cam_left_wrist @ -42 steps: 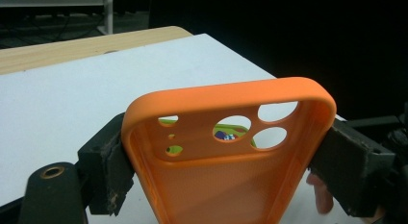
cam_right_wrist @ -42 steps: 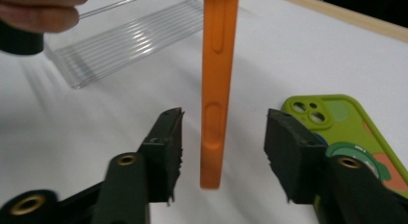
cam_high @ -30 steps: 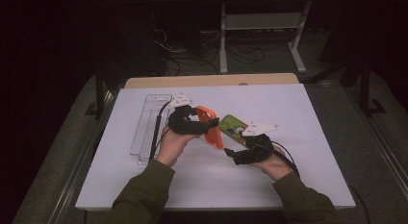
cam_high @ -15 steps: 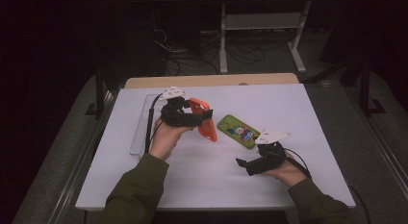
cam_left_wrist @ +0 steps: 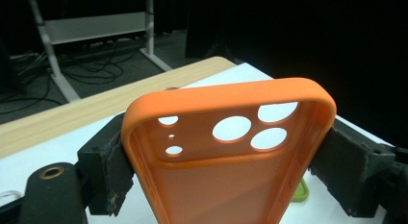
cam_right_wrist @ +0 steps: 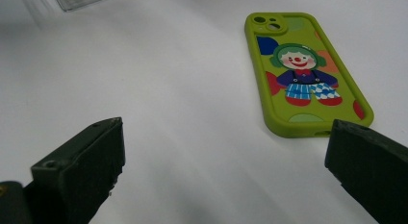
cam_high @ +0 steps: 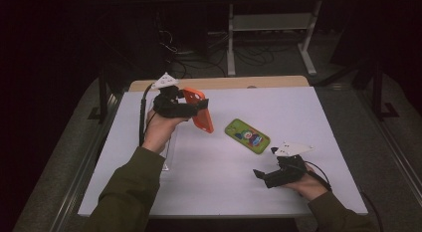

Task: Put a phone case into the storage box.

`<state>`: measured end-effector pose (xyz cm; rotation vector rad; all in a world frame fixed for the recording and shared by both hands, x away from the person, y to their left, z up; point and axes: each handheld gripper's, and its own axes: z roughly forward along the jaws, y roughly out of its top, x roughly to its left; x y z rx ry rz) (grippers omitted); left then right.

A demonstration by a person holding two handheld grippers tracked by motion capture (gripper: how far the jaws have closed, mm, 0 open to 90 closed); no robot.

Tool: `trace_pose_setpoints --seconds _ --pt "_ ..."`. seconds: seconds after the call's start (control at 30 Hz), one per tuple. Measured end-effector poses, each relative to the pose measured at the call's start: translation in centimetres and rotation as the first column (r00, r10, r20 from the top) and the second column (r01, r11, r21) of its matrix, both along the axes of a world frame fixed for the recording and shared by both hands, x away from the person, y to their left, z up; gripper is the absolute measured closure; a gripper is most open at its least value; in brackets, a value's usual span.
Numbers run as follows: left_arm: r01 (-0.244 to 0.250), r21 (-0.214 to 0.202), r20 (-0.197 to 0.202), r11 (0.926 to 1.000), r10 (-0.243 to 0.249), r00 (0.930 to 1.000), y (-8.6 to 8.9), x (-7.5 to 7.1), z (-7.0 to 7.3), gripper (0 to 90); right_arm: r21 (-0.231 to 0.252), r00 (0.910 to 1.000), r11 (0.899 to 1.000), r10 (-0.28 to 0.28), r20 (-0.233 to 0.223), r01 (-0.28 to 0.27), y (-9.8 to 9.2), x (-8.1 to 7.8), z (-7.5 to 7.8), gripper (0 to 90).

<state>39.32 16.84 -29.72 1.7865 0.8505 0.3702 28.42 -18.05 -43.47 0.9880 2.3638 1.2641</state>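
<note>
My left gripper [cam_high: 198, 108] is shut on an orange phone case [cam_high: 200, 111] and holds it upright above the back left of the white table [cam_high: 308, 117]. In the left gripper view the pads press both long sides of the orange case [cam_left_wrist: 226, 161], whose camera holes face me. A green phone case with a clown picture [cam_high: 247, 136] lies flat at the table's middle. My right gripper [cam_high: 261, 175] hovers near the front right, open; its jaws have just been opening and nothing is between them. The green case [cam_right_wrist: 308, 75] lies ahead of the right gripper [cam_right_wrist: 226, 171].
A clear plastic tray [cam_high: 168, 151] lies on the table's left side, partly under my left forearm. A wooden desk edge [cam_high: 224, 83] runs behind the table. A metal rack [cam_high: 268, 23] and loose cables stand on the dark floor beyond.
The left gripper has lifted the orange case up and back-left, away from the green case. The right gripper has drawn back toward the front right, and the green case now lies alone.
</note>
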Motion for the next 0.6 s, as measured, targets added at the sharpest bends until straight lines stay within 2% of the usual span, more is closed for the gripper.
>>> trace_pose_setpoints --seconds 0.27,0.47,0.6 --pt "-0.049 0.030 0.023 0.9983 0.048 0.9986 1.3 1.1 1.4 16.4 -0.022 0.9999 1.000 0.016 -0.004 -0.016 0.1 -0.5 -0.4 0.0" --pt "-0.101 0.049 0.037 0.9937 0.099 0.9944 2.4 2.2 2.0 16.5 -0.025 0.9999 1.000 0.013 0.002 -0.013 0.0 -0.3 -0.4 0.0" --pt "-0.140 0.067 0.039 0.9879 0.137 0.9898 2.9 3.0 2.4 16.4 -0.025 0.9999 1.000 0.013 0.006 -0.013 0.0 -0.3 -0.4 0.0"
